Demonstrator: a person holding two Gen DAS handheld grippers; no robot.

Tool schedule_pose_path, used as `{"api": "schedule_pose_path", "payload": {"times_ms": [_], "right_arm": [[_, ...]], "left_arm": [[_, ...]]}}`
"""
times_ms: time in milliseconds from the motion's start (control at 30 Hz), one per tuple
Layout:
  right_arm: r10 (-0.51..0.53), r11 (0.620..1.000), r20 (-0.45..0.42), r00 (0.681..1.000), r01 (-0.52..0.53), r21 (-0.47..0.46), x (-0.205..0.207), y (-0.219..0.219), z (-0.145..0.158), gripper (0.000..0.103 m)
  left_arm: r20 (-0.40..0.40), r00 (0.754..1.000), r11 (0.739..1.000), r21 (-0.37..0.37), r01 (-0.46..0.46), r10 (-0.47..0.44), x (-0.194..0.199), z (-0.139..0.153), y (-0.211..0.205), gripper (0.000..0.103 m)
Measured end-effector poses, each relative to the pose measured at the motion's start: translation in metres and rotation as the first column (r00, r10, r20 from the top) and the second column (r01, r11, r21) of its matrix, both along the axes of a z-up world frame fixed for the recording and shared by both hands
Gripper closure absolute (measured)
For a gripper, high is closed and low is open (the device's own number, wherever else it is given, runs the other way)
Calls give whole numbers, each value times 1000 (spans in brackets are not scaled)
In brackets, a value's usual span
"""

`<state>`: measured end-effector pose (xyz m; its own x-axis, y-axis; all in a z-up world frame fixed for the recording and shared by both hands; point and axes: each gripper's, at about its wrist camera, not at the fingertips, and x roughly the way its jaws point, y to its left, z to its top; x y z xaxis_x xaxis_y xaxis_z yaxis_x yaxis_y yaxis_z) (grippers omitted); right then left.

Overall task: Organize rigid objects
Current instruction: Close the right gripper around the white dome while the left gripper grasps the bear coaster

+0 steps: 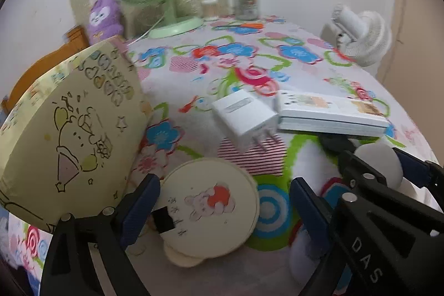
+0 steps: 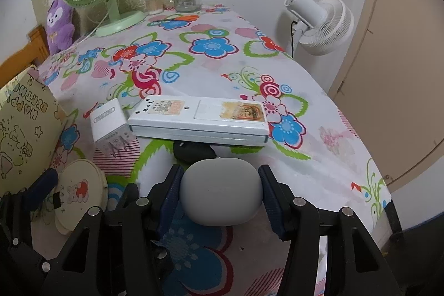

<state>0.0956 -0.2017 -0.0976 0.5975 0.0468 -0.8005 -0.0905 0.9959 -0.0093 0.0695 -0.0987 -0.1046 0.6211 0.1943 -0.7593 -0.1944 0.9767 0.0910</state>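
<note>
Here the right gripper [image 2: 220, 192] has its fingers clamped on a smooth white rounded plastic case [image 2: 221, 190], lifted above the flowered worktop [image 2: 291, 157]. The left gripper [image 1: 224, 201] hangs with fingers apart around a round cream mirror [image 1: 206, 208]. Next, probably carry the case leftward to the yellow birthday-print box [image 1: 69, 135].

We see even, soft indoor light with faint shadows; our left wrist view is motion-blurred, the right sharper, both bowed and dark-cornered by fisheye distortion
</note>
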Motion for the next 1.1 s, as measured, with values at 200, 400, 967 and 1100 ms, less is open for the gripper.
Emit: {"api": "schedule_pose_path", "payload": {"times_ms": [200,400,967,1100], "right_arm": [[23,1000,7,1000,-23,-13,0,9,3,45],[27,1000,17,999,-26,-14,-4,11,7,45],[12,1000,24,1000,-12,8,-4,8,7,45],[3,1000,30,1000,-3,7,-4,7,9,45]], "left_arm": [[-13,999,999,-29,-34,34,-4,2,6,7],[-45,996,997,-31,-73,72,-10,0,9,6],[-4,1000,993,-120,15,-15,-2,0,9,18],[-14,999,990,-136,37,-39,0,2,7,18]]}}
